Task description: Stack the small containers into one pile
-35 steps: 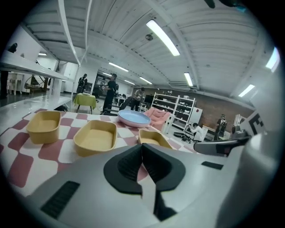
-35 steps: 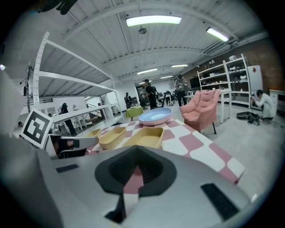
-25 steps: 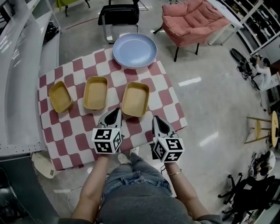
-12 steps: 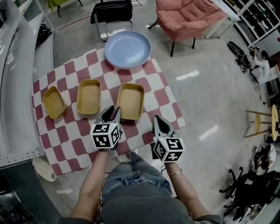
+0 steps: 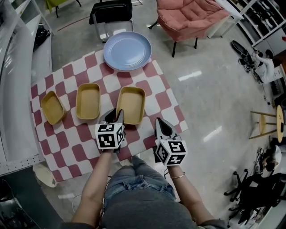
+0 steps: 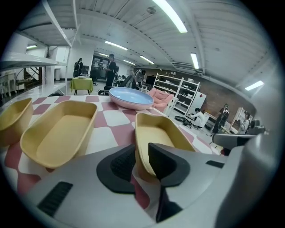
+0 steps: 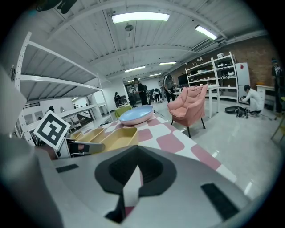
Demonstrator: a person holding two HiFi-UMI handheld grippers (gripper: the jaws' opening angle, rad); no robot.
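Three yellow oblong containers lie side by side on the checked cloth (image 5: 154, 85): the left one (image 5: 52, 107), the middle one (image 5: 88, 101) and the right one (image 5: 131, 103). My left gripper (image 5: 117, 115) is at the near end of the right container (image 6: 156, 133). That container's end wall stands between the jaws, which are closing, and a small gap still shows on the inner side. My right gripper (image 5: 160, 121) hovers shut near the table's front right edge and holds nothing (image 7: 136, 153).
A large pale blue plate (image 5: 127, 50) lies at the far side of the cloth. Behind the table stand a black chair (image 5: 111, 11) and a pink armchair (image 5: 187, 18). White shelving (image 5: 18, 67) runs along the left, and polished floor lies to the right.
My left gripper has moved forward to the right container's near end, and its jaws have come apart around the end wall. The right gripper has hardly moved.
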